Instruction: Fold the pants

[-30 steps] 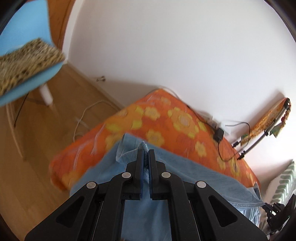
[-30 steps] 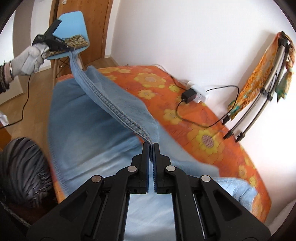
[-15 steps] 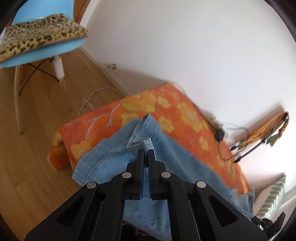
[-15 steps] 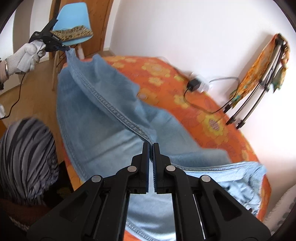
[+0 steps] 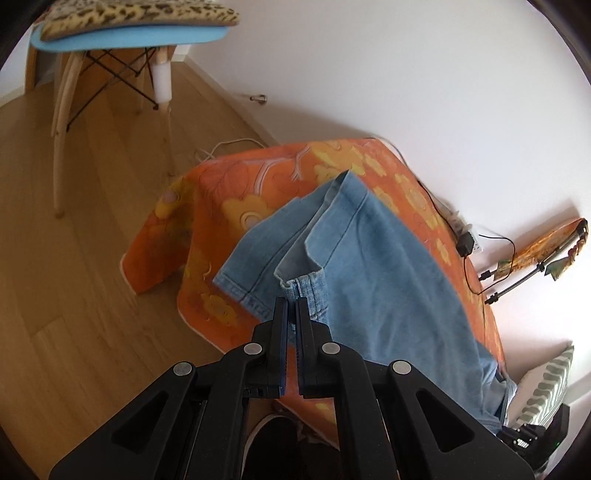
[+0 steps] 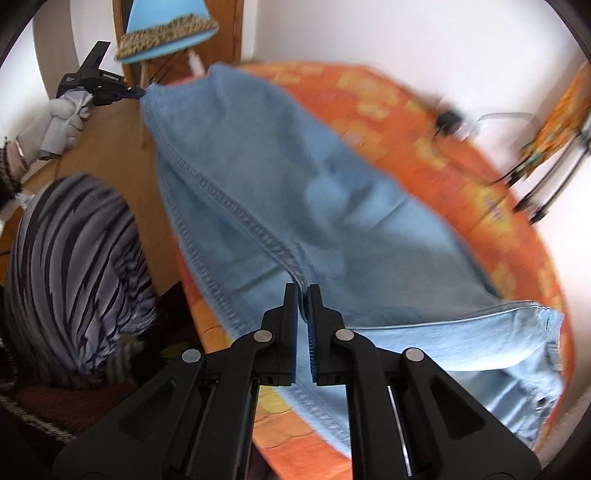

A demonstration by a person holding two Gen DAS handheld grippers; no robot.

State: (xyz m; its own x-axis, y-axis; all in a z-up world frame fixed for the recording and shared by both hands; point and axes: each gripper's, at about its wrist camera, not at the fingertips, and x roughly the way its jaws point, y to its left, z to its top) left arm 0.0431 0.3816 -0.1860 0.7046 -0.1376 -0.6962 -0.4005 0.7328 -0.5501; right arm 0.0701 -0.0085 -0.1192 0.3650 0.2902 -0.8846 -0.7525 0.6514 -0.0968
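**Folded leg comes down onto the bed**

The light-blue denim pants lie lengthwise on the bed with the orange flowered cover, one leg doubled over the other so that the hems nearly meet at the bed's near corner. The left claw is nearly closed and pinches the frayed hem of the upper leg; holding that corner lets the person line it up with the hem beneath before setting it down. The right claw grips the stitched inseam near the crotch, which keeps the long edge taut so the fold lands flat and not bunched. Its jaws have just been opening a little, yet the seam still sits between the pads, so I judge the release to be starting, not finished. In the right wrist view the gloved left hand holds its tool out at the far hem, above the wooden floor.

Against the earlier frames, the leg that hung in the air as a steep ridge between the two claws now lies low and spread across the bed. The left view has tipped downward: the blue chair with the leopard-print cushion sits higher at the top edge, and the lower hem is now exposed beside the held one.
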